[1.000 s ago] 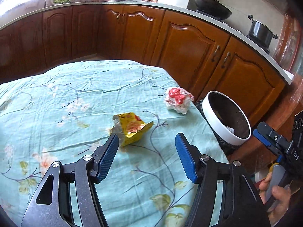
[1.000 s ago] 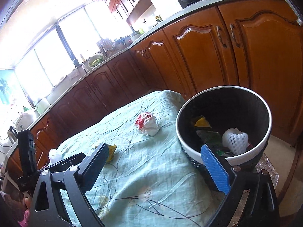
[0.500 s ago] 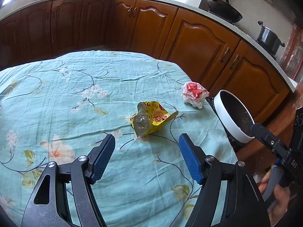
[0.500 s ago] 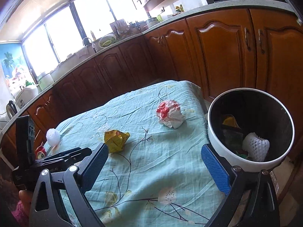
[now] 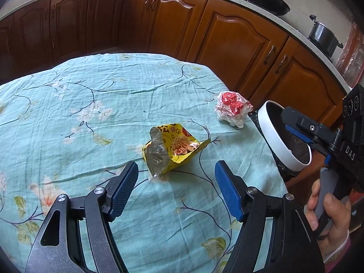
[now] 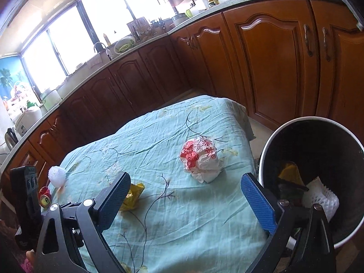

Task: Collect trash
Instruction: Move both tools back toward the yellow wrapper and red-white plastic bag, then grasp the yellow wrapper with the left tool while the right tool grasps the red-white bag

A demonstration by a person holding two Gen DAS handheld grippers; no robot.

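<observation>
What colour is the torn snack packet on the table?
Yellow, with a silvery foil inside; the snack packet shows best in the left wrist view.

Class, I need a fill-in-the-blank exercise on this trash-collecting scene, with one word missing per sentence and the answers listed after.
1. The yellow snack bag lies on a cloth printed with ____.
2. The crumpled wrapper is white and ____.
3. The bin has a ____ rim.
4. Both the left hand-held gripper and the right hand-held gripper hold ____.

Missing words: flowers; red; white; nothing
</observation>
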